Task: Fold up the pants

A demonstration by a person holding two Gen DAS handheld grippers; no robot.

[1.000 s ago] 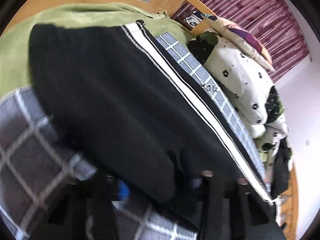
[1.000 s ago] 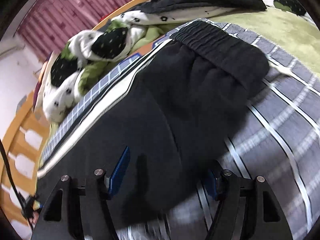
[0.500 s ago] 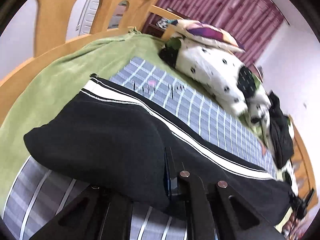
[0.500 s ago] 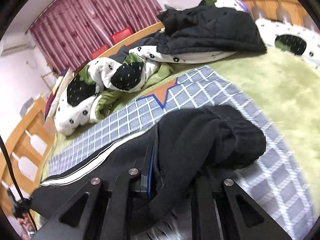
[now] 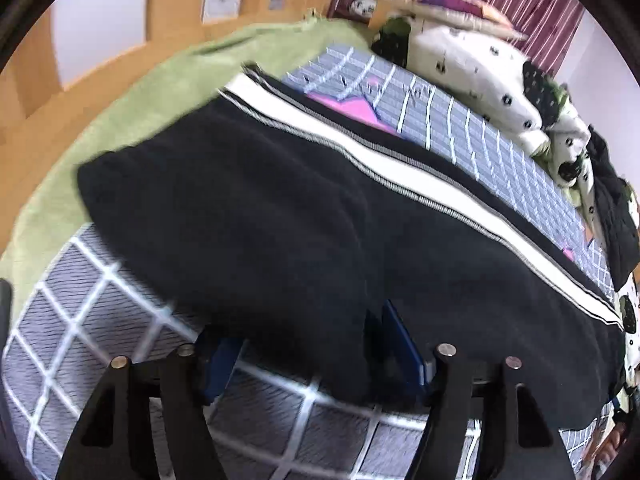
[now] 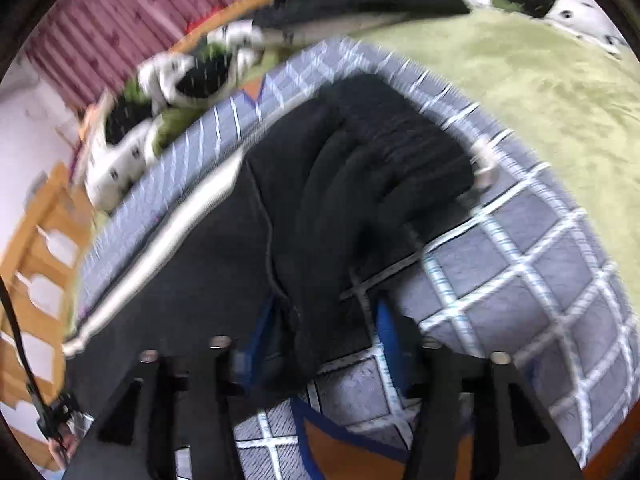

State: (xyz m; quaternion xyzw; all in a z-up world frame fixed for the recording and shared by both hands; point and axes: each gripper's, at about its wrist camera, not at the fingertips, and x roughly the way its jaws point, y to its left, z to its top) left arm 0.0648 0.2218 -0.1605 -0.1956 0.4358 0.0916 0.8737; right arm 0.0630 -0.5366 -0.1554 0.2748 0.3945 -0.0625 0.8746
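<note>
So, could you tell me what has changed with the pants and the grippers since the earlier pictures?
Both the left gripper and right gripper, clamped on the black pants half a second ago, have just opened, dropping the fabric folded lengthwise, still lying between the jaws. The checked blanket and bedding stayed put.

heaped bedding [image 5: 480, 64] beyond, checked blanket [image 5: 80, 320] clear

Grey checked blanket [image 5: 460, 120] over green bedspread [image 6: 540, 92]; spotted white quilt [image 5: 472, 60] bunched before maroon curtain [image 6: 104, 32].
</note>
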